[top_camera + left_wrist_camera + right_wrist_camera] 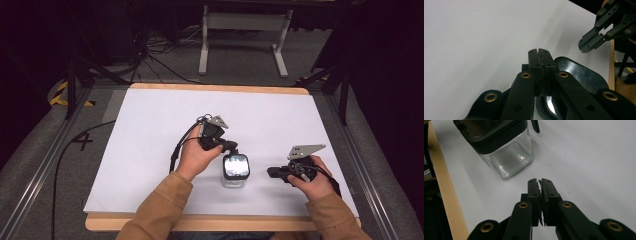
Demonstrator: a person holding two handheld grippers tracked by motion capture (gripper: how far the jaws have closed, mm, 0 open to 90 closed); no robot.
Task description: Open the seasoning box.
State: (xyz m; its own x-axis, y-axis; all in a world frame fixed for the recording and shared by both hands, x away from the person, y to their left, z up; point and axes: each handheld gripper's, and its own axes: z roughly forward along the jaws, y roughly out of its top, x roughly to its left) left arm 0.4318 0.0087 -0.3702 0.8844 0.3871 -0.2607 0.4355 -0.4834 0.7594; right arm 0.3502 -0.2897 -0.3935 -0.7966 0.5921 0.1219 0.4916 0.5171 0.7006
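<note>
Jar (235,172), clear-walled with a black lid (491,132), stands on the white tabletop (150,150) near its front edge, between both hands. Left tongs (540,60) sit right over the lid, jaws pressed together with nothing between them; whether the tips touch the lid, I cannot tell. Right tongs (540,187) wait just beside the jar, also closed and empty. My read: a lid press. Best keep the push straight down and centred, right tongs ready to steady the glass.
</note>
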